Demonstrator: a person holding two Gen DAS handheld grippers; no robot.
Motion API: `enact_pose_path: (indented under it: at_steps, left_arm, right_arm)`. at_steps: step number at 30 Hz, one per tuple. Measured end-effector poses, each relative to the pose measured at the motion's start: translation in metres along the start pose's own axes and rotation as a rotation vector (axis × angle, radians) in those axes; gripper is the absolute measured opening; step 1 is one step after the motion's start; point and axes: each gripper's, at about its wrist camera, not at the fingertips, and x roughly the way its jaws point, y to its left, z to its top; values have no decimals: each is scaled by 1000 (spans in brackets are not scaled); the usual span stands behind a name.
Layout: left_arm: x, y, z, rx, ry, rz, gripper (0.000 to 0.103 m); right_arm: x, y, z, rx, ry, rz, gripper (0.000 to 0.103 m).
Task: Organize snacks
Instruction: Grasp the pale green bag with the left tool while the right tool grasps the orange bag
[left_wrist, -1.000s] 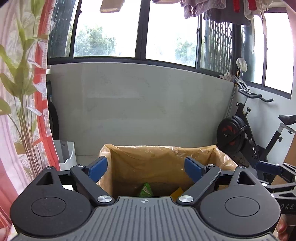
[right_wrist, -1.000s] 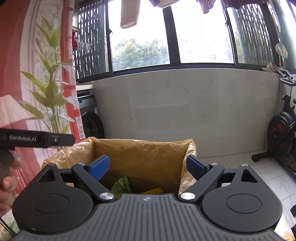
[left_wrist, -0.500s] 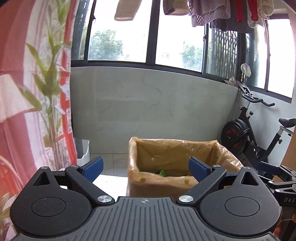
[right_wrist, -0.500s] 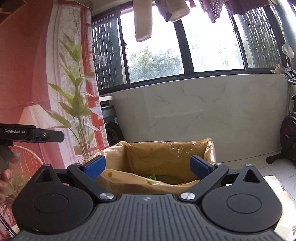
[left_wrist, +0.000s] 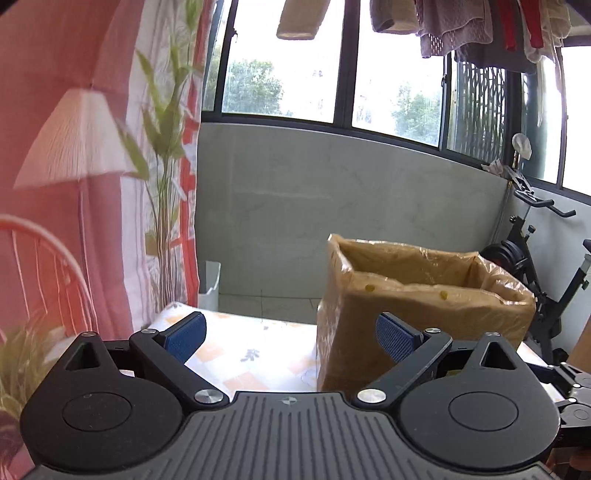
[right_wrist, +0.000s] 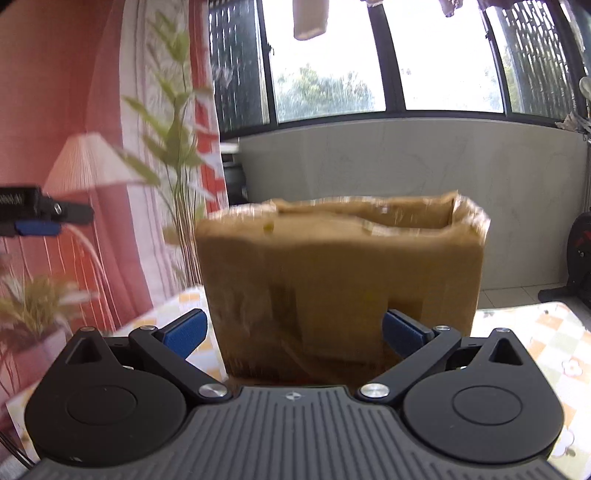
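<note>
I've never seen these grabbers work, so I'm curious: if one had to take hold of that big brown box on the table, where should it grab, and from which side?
Probably the top rim of the box, from above: one finger inside, one outside. Its body looks too wide for the open right gripper.

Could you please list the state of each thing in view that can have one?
Cardboard box: upright on the table, top open, lined with plastic film.
Left gripper: open, holding nothing.
Right gripper: open, holding nothing, box straight ahead.
Table: covered with a patterned cloth.
Laundry: hanging above the window.
</note>
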Motion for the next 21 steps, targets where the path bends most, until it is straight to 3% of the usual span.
enact_pose_path:
  at_steps: [12, 21]
  left_arm:
    - [13, 44, -59, -35, 125, -12, 99]
    - [31, 57, -92, -104, 281, -116, 98]
  right_arm:
    - [39, -11, -34, 122, 181, 13, 101]
    - [48, -18, -44, 205, 234, 94, 97]
